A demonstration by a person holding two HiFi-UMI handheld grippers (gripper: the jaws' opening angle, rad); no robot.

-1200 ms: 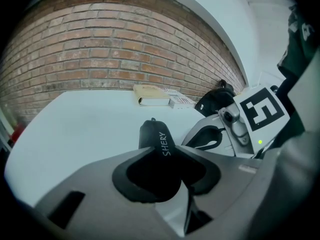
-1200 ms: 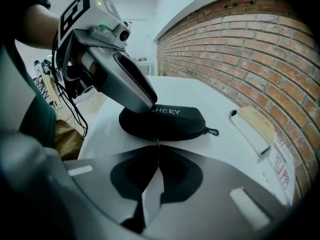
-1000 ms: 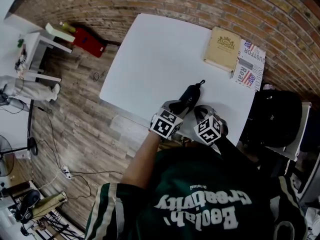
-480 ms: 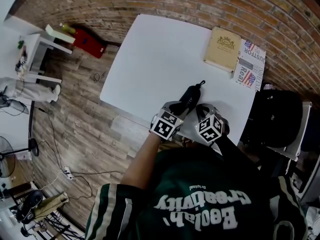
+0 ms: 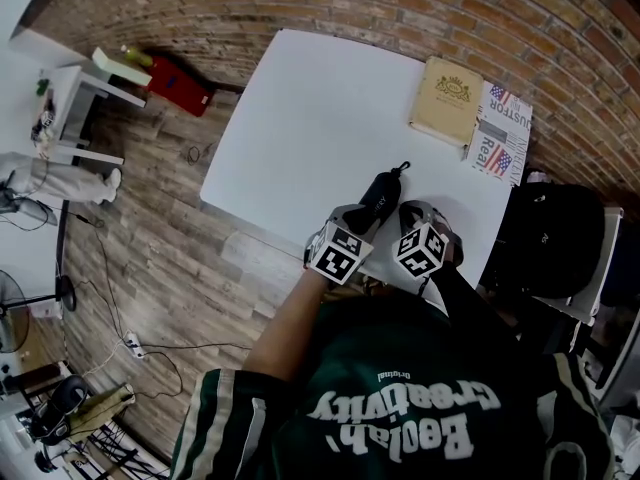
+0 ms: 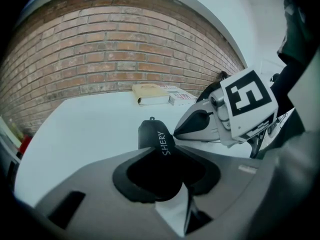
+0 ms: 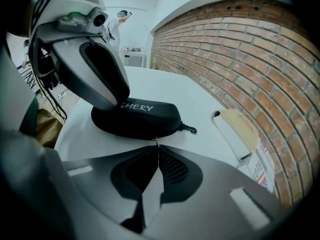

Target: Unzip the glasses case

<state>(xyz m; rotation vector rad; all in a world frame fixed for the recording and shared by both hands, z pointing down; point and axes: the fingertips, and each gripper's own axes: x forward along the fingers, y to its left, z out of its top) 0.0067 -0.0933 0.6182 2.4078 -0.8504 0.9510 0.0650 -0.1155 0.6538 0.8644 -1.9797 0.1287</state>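
White counter (image 5: 300, 118) before brick wall (image 5: 400, 8). Black glasses case (image 5: 380, 196) flat near front edge. Fingers of left gripper (image 6: 167, 151) clamped on case end. Fingers of right gripper (image 7: 157, 151) closed on zip pull (image 7: 156, 143) at case side. Tan book (image 5: 445, 98) at far corner.

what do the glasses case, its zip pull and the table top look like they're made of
Glasses case: black fabric-like skin over a stiff shell, matte; it keeps its domed shape and bears white print. Zip pull: probably metal, a thin pale sliver; too small to be sure. Table top: smooth white laminate or painted board, with a faint sheen.
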